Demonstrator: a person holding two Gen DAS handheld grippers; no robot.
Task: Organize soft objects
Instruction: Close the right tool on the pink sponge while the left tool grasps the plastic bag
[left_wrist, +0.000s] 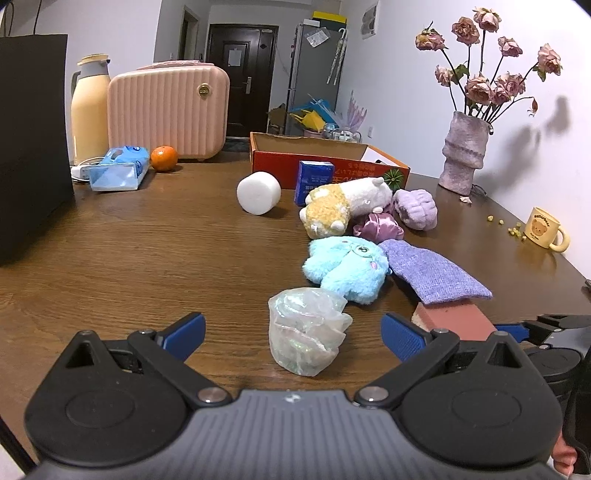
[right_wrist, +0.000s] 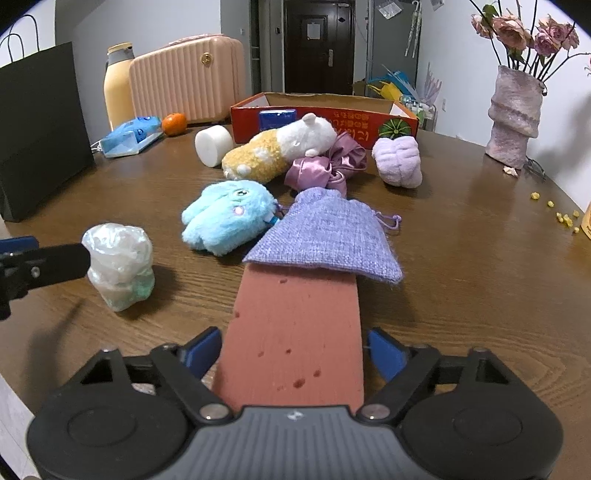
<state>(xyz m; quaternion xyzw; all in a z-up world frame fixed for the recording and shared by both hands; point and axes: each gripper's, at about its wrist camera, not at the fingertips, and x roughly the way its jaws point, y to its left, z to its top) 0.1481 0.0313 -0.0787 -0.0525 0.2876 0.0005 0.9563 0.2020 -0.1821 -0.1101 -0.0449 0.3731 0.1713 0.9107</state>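
On the brown wooden surface (right_wrist: 461, 258) the soft things lie in a loose group before an open red cardboard box (right_wrist: 325, 114). A yellow and white plush (right_wrist: 280, 147) lies nearest the box, with a white foam cylinder (right_wrist: 213, 144) to its left, a shiny purple satin scrunchie (right_wrist: 325, 166) touching it in front, and a lilac fluffy bundle (right_wrist: 399, 160) to the right. Nearer to the cameras are a light blue furry plush (right_wrist: 229, 218) and a purple woven pouch (right_wrist: 325, 236) (its cord lies to the right).

The pouch lies over the far end of a pink sponge block (right_wrist: 295, 332), so it stands in the way there. The right tool (right_wrist: 295, 354) has this long, flat, pitted block between its blue pads; the left pad seems to touch it, the right one shows a narrow gap, so I cannot tell if it grips.

The left tool (left_wrist: 293, 332) is wide open around a crumpled, translucent plastic bag (left_wrist: 306, 330), not touching it.

At the edges stand a vase of dried roses (left_wrist: 465, 151), a yellow mug (left_wrist: 546, 229), a pink case (left_wrist: 170, 110), an orange (left_wrist: 164, 158) and a black bag (left_wrist: 33, 140).
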